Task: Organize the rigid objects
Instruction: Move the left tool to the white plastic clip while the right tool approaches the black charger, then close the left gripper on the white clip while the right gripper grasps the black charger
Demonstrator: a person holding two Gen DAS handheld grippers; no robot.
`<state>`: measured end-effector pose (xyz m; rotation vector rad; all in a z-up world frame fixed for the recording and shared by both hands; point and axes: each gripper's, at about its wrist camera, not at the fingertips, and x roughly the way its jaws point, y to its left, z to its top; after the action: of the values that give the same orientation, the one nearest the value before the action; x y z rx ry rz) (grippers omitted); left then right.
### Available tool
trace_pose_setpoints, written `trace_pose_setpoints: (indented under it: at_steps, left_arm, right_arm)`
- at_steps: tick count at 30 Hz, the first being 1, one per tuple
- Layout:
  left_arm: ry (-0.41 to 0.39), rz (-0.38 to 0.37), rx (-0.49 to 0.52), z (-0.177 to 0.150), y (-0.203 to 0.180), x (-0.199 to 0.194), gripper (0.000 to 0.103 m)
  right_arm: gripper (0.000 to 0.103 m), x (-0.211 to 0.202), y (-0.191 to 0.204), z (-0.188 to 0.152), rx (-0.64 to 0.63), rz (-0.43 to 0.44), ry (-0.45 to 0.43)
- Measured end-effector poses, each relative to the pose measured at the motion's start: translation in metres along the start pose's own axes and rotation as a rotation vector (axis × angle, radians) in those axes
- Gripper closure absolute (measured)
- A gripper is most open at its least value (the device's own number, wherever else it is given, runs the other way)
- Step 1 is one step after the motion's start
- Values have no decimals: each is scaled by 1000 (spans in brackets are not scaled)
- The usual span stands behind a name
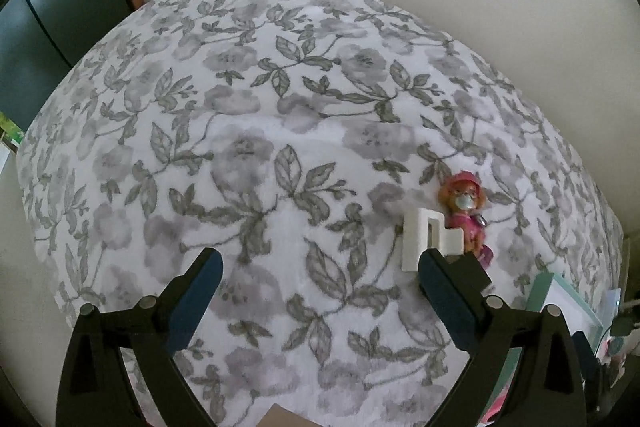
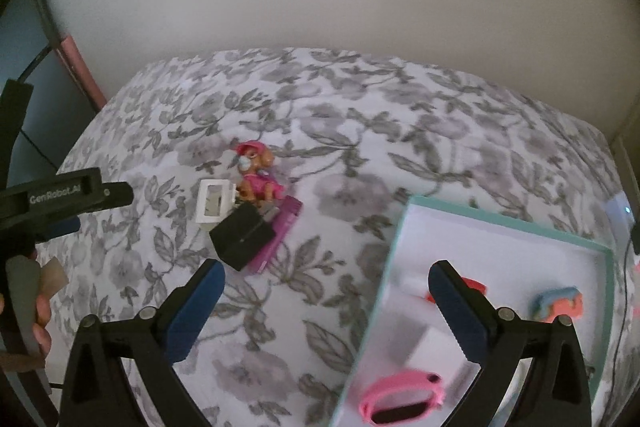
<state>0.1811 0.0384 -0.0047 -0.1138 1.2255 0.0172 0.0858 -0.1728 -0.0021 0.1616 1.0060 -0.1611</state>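
A pink dog toy figure (image 2: 256, 173) stands on the floral bedspread (image 2: 360, 131), with a white plastic frame piece (image 2: 213, 204), a black block (image 2: 244, 237) and a purple flat piece (image 2: 280, 233) beside it. The toy (image 1: 464, 211) and white piece (image 1: 420, 237) also show in the left wrist view, just beyond the right finger. My left gripper (image 1: 320, 273) is open and empty. My right gripper (image 2: 326, 281) is open and empty, over the left edge of a teal-rimmed white box (image 2: 520, 227).
The box holds a pink band (image 2: 402, 401), a white block (image 2: 436, 351), a red piece (image 2: 474, 287) and a blue-and-coral toy (image 2: 558, 303). The left gripper's body (image 2: 60, 197) reaches in from the left. A wall is behind the bed.
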Motion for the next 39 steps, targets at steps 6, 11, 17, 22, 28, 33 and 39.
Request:
trace_pose_setpoints:
  at_steps: [6,11,17,22,28,33,39]
  left_arm:
    - [12,17,12,8,-3,17,5]
    - [27,45,36,13,-10,32,5]
    - [40,57,64,11,-18,42,5]
    - [52,68,72,9,-21,47,5]
    - [61,76,68,8,-19,51,5]
    - [73,79,59,7,-17,57,5]
    - [78,65,56,8,-18,61,5]
  right_arm:
    - [0,28,17,8,-35,17,16]
    - [0,49,24,9,-45,28,34]
    - [0,67,23,9,-46,36,53]
    - [0,72,29,10,-72,51,54]
    - [0,78,45,7,-157,48,53]
    - [0,89,55,1,-211,26,49]
    - [20,91,60,3,-208,51,26]
